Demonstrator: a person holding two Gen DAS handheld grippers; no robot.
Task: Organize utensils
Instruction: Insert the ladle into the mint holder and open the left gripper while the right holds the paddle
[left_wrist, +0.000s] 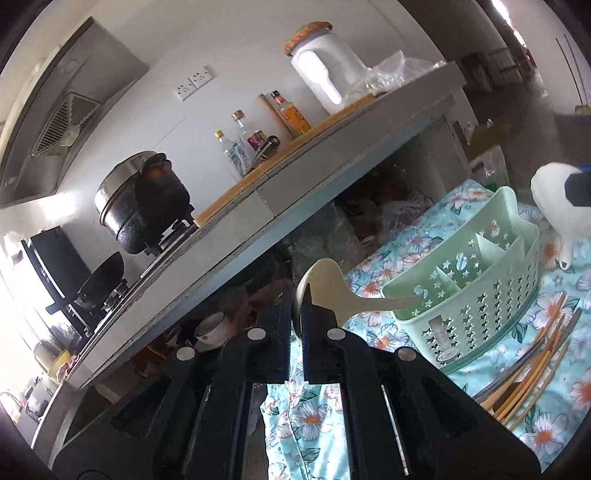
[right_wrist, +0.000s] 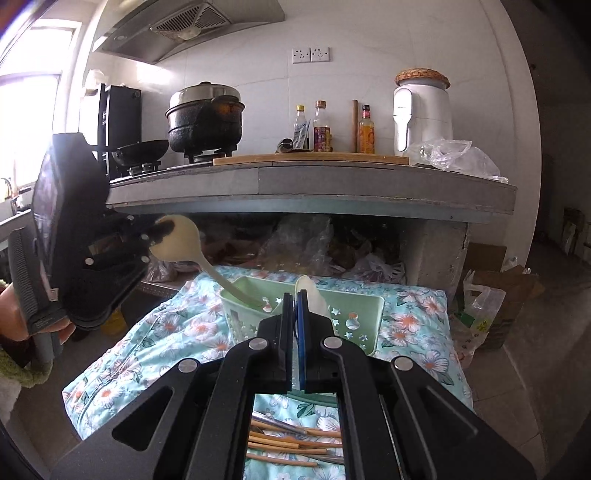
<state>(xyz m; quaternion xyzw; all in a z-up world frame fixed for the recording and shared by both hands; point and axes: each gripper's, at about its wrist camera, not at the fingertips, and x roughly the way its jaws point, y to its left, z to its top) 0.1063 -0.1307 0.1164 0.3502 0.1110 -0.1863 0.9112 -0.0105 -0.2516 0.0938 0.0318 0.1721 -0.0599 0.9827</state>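
Observation:
My left gripper (left_wrist: 297, 314) is shut on the bowl of a cream spoon (left_wrist: 332, 288); its handle slants down into the left compartment of a mint-green plastic caddy (left_wrist: 476, 295). In the right wrist view the left gripper (right_wrist: 155, 236) holds that spoon (right_wrist: 184, 236) over the caddy (right_wrist: 365, 306). My right gripper (right_wrist: 294, 314) is shut on a second cream spoon (right_wrist: 314, 295), held at the caddy's near rim. Several wooden chopsticks (right_wrist: 291, 443) lie on the floral cloth below it; they also show in the left wrist view (left_wrist: 532, 365).
The caddy stands on a floral cloth (right_wrist: 155, 332). Behind is a grey concrete counter (right_wrist: 314, 184) with a black pot (right_wrist: 205, 118), bottles (right_wrist: 321, 129) and a white appliance (right_wrist: 423, 110). Bags are stuffed under the counter. A white object (left_wrist: 557, 206) is beside the caddy.

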